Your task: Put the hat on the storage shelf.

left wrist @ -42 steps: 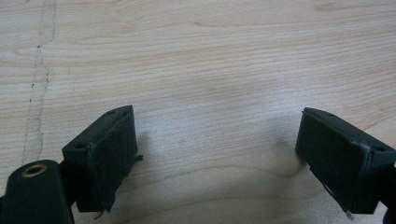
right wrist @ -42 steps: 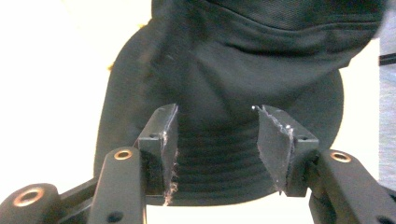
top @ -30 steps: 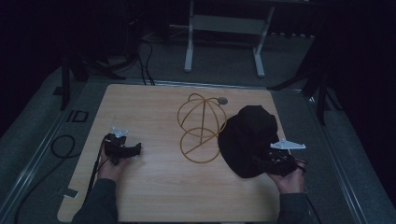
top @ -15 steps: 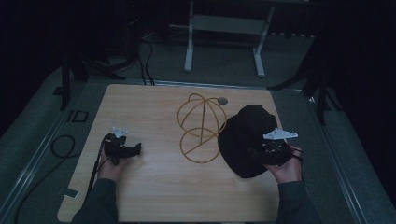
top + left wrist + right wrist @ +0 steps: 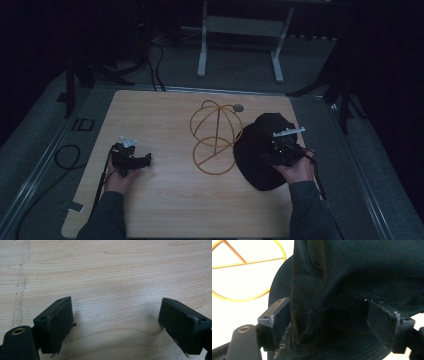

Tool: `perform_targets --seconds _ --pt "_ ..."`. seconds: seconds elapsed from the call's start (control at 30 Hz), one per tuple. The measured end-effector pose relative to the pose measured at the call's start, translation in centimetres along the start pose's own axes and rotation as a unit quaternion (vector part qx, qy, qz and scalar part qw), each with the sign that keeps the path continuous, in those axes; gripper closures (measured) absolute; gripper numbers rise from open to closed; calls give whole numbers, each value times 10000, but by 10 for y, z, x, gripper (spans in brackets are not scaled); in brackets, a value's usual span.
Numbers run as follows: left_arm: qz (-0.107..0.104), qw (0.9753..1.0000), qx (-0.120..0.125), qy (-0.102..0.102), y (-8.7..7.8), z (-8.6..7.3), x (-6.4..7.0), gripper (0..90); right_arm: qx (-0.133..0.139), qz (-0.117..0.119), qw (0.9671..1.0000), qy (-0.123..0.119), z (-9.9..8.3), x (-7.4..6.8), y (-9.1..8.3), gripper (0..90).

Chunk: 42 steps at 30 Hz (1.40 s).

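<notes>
Two grippers are in my hands at the wooden table (image 5: 165, 200). My left gripper (image 5: 134, 159) rests low over the bare wood at the table's left side, well apart from everything else. In the left gripper view its jaws stand wide apart with nothing but wood grain between them, and a pale streak runs down the tabletop at the far left of that view.

My right gripper (image 5: 280, 147) is at the right side of the table, over a black bucket hat (image 5: 255, 160) that lies there with its brim spread on the wood. In the right gripper view the jaws are spread wide and a bunched fold of the hat's black fabric (image 5: 352, 290) fills the space between them. The left jaw touches the cloth; whether the right one presses on it I cannot tell, and the jaws have not closed on the hat.

Just beside the hat, toward the table's middle, stands a yellow wire hat stand (image 5: 216, 135), a dome of hoops on a ring base. Its ring (image 5: 249, 296) shows at the upper left of the right gripper view. A small grey disc (image 5: 239, 107) lies near the stand's far side.
</notes>
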<state>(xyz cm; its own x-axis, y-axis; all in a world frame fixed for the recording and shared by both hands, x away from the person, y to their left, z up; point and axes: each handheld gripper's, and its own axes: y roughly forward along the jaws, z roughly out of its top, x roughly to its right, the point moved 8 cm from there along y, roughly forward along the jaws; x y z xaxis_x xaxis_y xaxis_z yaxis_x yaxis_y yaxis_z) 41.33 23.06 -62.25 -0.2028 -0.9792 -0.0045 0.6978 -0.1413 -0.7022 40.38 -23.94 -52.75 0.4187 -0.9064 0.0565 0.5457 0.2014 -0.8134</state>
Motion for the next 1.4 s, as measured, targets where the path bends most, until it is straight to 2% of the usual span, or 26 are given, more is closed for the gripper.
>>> perform_targets --seconds 0.17,0.23,0.27,0.3,0.33,0.37,0.5,0.67,0.7,0.73,0.77,0.8,0.83,0.93,0.97,1.0,1.03,1.07,1.1,1.13,1.23,1.27,1.3,1.33,1.37,1.4 --pt "0 10000 -3 1 0 0 0 128 -348 67 9993 67 5 0 2 266" --pt "0 10000 0 1 0 0 0 128 -541 50 9985 81 7 1 3 334" --pt "3 10000 -6 3 0 0 0 128 -541 50 9985 81 7 1 3 334" --pt "0 10000 -1 1 0 0 0 128 -637 58 9979 102 8 2 4 392" --pt "0 10000 -1 1 0 0 0 128 -637 58 9979 102 8 2 4 392" --pt "0 10000 -2 1 0 0 0 128 -735 109 9971 164 10 2 4 461" --pt "0 10000 -1 0 0 0 0 128 -920 158 9955 176 14 3 4 525" --pt "1 10000 -1 3 0 0 0 128 -1106 129 9937 153 20 2 3 513" --pt "1 10000 -2 3 0 0 0 128 -1250 155 9919 138 23 -1 2 455" --pt "1 10000 -2 3 0 0 0 128 -1250 155 9919 138 23 -1 2 455" --pt "3 10000 -8 3 0 0 0 128 -1405 131 9900 90 26 -2 4 363" --pt "3 10000 -8 3 0 0 0 128 -1405 131 9900 90 26 -2 4 363" --pt "0 10000 -2 1 0 0 0 128 -1571 106 9875 56 27 -5 7 341" --pt "0 10000 -3 1 0 0 0 128 -1615 31 9869 42 30 -5 9 358" --pt "0 10000 -2 2 0 0 0 128 -1634 -27 9865 70 34 -3 11 408" --pt "0 10000 -5 6 0 0 0 128 -1634 -27 9865 70 34 -3 11 408" --pt "3 10000 -9 3 0 0 0 128 -1674 -80 9858 70 35 -2 12 471" --pt "3 10000 -9 3 0 0 0 128 -1674 -80 9858 70 35 -2 12 471" --pt "0 10000 -1 1 0 0 0 128 -1785 -94 9839 73 35 0 14 553" --pt "0 10000 -2 1 0 0 0 128 -1785 -94 9839 73 35 0 14 553" --pt "0 10000 -2 2 0 0 0 128 -1845 13 9826 194 36 2 17 611" --pt "0 10000 -1 1 0 0 0 129 -1956 63 9805 191 38 4 20 684" --pt "0 10000 -1 0 0 0 0 129 -1956 63 9805 191 38 4 20 684" --pt "0 10000 -3 3 0 0 0 129 -2049 125 9786 144 38 5 21 747" --pt "0 10000 -3 3 0 0 0 128 -2049 125 9786 144 38 5 21 747" --pt "1 10000 -1 0 0 0 0 128 -2078 150 9780 110 39 5 21 787"
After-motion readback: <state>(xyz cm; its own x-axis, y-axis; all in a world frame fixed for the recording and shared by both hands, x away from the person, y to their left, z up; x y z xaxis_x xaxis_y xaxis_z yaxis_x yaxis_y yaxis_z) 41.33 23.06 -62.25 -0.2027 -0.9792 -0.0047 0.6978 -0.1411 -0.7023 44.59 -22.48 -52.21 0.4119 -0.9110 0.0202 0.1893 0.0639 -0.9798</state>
